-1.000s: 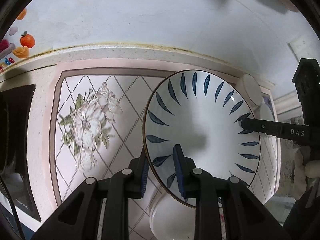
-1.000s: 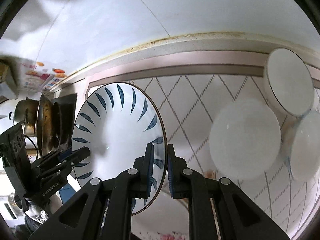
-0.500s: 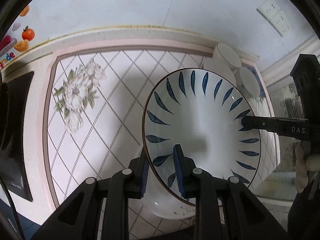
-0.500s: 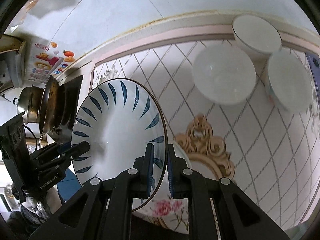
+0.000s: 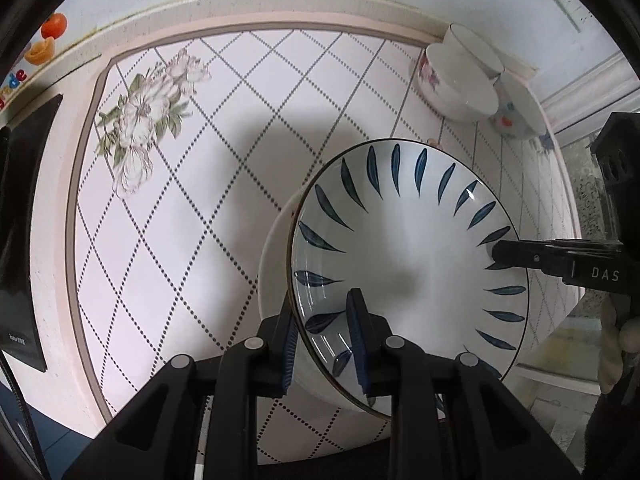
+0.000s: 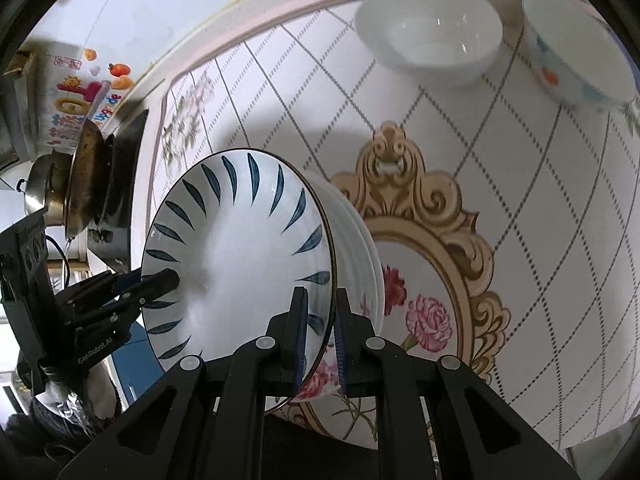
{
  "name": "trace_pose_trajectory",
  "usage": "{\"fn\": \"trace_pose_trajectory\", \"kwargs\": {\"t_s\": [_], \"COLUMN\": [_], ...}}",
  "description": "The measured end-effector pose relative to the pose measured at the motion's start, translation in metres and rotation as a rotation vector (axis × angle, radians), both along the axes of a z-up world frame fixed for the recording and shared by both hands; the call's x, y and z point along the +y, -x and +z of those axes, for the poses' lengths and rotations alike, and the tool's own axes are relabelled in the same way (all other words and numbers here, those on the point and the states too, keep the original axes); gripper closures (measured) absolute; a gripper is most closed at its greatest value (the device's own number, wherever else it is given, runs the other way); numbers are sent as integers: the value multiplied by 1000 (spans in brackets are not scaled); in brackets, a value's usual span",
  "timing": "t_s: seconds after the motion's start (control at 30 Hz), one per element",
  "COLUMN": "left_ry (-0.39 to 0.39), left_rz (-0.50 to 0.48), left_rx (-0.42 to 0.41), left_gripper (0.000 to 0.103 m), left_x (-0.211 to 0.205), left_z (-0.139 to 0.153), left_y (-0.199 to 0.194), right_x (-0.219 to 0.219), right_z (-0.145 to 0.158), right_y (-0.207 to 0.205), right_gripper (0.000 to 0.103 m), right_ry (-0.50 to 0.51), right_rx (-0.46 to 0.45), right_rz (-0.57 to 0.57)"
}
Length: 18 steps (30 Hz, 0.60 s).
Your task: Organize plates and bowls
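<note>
both grippers, left gripper (image 5: 326,344) and right gripper (image 6: 320,336), stay clamped on opposite rims of the blue-leaf plate (image 5: 404,248), which has come down over the white plate (image 5: 272,256) on the counter; the bowls (image 5: 460,80) now sit farther off, so stacking looks close

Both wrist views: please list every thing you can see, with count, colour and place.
Leaf-pattern plate: 1, white with blue leaves, held above the counter, over a white dish.
White dish: 1, directly under the plate.
Bowls: 3, white, two with coloured print, grouped at the far counter edge.
Counter: 1, white diamond tiles with flower prints.
Pots: 2 at least, metal, far left in the right wrist view.
Left gripper: shut on the plate rim.
Right gripper: shut on the opposite rim.
</note>
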State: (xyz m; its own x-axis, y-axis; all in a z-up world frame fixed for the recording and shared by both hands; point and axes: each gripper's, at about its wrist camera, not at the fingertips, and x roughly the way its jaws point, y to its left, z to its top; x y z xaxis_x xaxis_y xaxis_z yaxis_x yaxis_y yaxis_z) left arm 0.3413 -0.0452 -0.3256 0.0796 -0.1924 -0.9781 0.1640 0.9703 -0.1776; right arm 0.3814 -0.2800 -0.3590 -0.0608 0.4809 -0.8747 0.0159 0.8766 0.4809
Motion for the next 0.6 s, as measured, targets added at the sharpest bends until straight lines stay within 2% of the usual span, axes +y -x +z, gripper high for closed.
{"fn": "trace_pose_trajectory", "kwargs": {"t_s": [0.03,0.6], "left_ry": [8,-26], "left_rz": [1,52], "left_rx": [-27,12], "left_gripper": [82,82], "left_x": [0,1], "left_z": [-3,-31], "left_y": [1,8], "right_x": [0,14], "right_z": [-3,-38], "right_y": [0,16], "right_gripper": [89,89], "right_ry": [-1,0], "right_rx": [5,38], "right_rz": [0,26]}}
